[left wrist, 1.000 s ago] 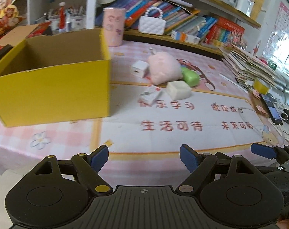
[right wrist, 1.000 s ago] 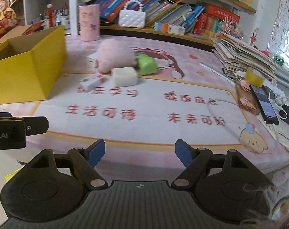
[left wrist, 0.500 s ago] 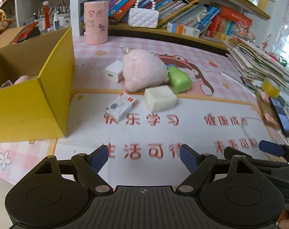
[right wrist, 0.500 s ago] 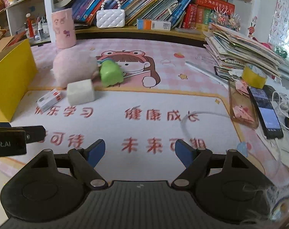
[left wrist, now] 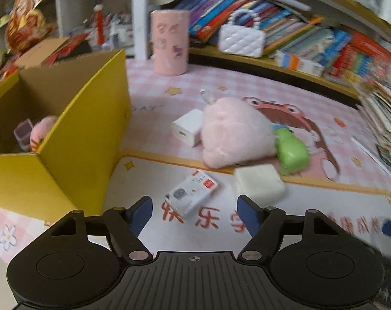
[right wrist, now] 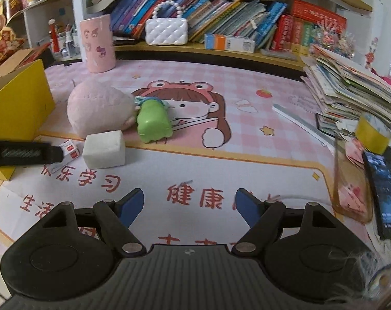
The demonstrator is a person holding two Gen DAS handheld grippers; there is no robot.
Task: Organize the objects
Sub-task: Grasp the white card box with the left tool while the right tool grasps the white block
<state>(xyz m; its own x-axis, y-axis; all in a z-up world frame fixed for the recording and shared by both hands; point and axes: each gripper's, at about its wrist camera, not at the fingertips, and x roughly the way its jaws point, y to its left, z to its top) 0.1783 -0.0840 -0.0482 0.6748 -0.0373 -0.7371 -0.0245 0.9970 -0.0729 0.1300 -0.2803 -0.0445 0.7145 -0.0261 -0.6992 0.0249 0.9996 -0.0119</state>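
My left gripper [left wrist: 195, 213] is open and empty, just short of a small white and red carton [left wrist: 191, 196] lying on the mat. A cream block [left wrist: 258, 185], a pink plush [left wrist: 234, 131], a green toy [left wrist: 292, 152] and a white charger cube [left wrist: 187, 126] lie beyond it. The yellow box [left wrist: 87, 129] stands to the left and holds a pink item [left wrist: 41, 133]. My right gripper [right wrist: 189, 206] is open and empty over the mat, with the cream block [right wrist: 104, 149], plush [right wrist: 101, 107] and green toy [right wrist: 153, 121] ahead to its left.
A pink cylinder cup [right wrist: 98, 47] and white quilted purse [right wrist: 167, 31] stand at the back by the bookshelf. A paper stack [right wrist: 350, 90], yellow tape roll [right wrist: 372, 131] and phone [right wrist: 382, 193] crowd the right side. The left gripper's finger [right wrist: 22, 153] shows at the left edge.
Both grippers have moved forward over the mat toward the cluster of objects. The left one has closed in on the small carton. Both stay open.
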